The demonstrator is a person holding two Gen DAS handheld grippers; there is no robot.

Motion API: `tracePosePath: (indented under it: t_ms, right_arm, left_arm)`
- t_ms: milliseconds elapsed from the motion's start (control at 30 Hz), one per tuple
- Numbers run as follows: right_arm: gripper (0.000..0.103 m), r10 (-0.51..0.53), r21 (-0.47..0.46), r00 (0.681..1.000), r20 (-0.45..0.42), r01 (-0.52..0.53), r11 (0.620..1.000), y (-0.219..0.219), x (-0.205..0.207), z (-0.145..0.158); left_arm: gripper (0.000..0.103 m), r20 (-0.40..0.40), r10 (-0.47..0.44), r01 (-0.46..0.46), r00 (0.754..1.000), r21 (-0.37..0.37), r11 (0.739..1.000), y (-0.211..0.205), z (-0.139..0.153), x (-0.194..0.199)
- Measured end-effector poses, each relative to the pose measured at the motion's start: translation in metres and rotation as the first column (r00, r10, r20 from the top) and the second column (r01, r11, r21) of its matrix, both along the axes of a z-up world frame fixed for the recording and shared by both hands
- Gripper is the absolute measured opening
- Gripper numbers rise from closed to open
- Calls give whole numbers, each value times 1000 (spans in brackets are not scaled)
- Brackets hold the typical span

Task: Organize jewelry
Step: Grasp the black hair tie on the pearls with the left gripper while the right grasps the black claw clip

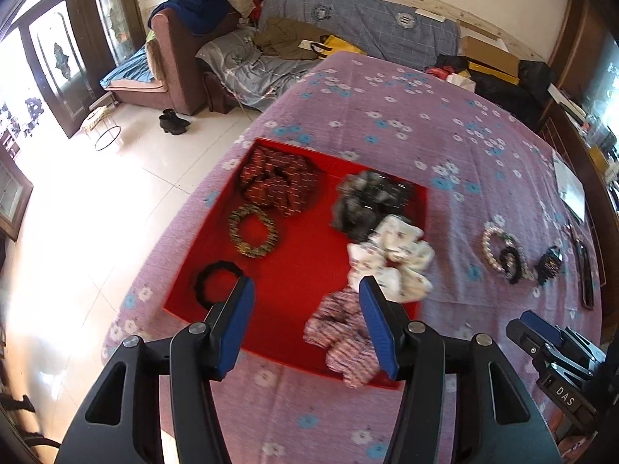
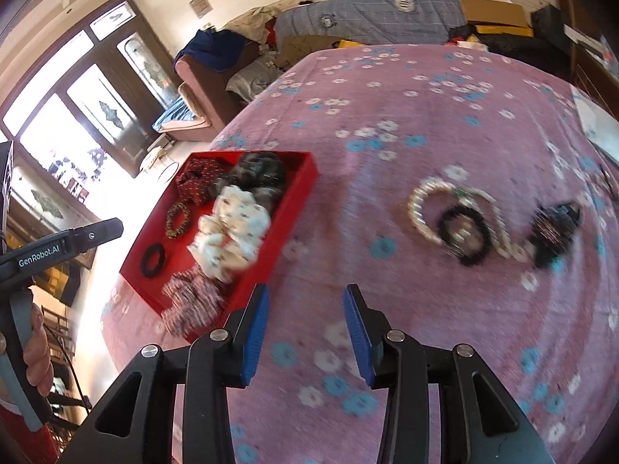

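Above red tray [image 1: 294, 270]: left tongs [image 1: 307, 290] angled down, spread, empty; right tongs [image 2: 305, 297] likewise over cloth.

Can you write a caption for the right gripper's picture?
Open right gripper above the pink cloth, red tray of scrunchies left, bracelets right.

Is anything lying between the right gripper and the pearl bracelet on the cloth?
Nothing visible: only bare flowered cloth lies between the open right gripper and the pearl bracelet. A black hair tie rests on it.
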State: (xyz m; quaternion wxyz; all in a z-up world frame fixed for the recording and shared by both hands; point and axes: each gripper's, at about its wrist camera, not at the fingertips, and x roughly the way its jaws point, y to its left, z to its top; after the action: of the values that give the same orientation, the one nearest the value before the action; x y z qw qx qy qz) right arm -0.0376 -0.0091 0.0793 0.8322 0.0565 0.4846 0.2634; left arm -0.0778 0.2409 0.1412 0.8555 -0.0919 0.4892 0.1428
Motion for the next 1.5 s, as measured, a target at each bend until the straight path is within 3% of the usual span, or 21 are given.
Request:
tracePosePath:
  t_ms: [267,500,700,1000,1133,1367,1500]
  right_arm:
    - [44,-183,3,982,-48,183,983,-100,-6,-14]
    - [49,-315,-2,948,-46,315,949,-171,-10,-14]
    - [50,-364,17,930,-60,365,931,-201,-10,-17]
    - [50,-377,136,916,-136,394,909,-214,25,-26]
    - [59,-402,229,893,-200,442,867,-223,51,-31]
    - [59,-414,306,849,-327,510,804,-228,96,-54]
    - [59,-400,329,836,-377,524,786,-220,112,-66]
  left_arm:
    - [55,-13,-131,131,991,-33,991,-76,-11,18]
    - [55,-2,-316,316,949,-25,948,-156,-26,52]
    - [54,10,-443,444,896,-9,896,-200,-49,93]
    - [53,-61,-488,482,871,-90,872,-218,-96,157]
    - [45,-76,-506,495,859,-120,860,-218,-109,170]
    - [26,-75,-548,530,833,-179,829,-223,-120,178]
    - [9,-65,-557,533,828,-215,818,-224,-119,178]
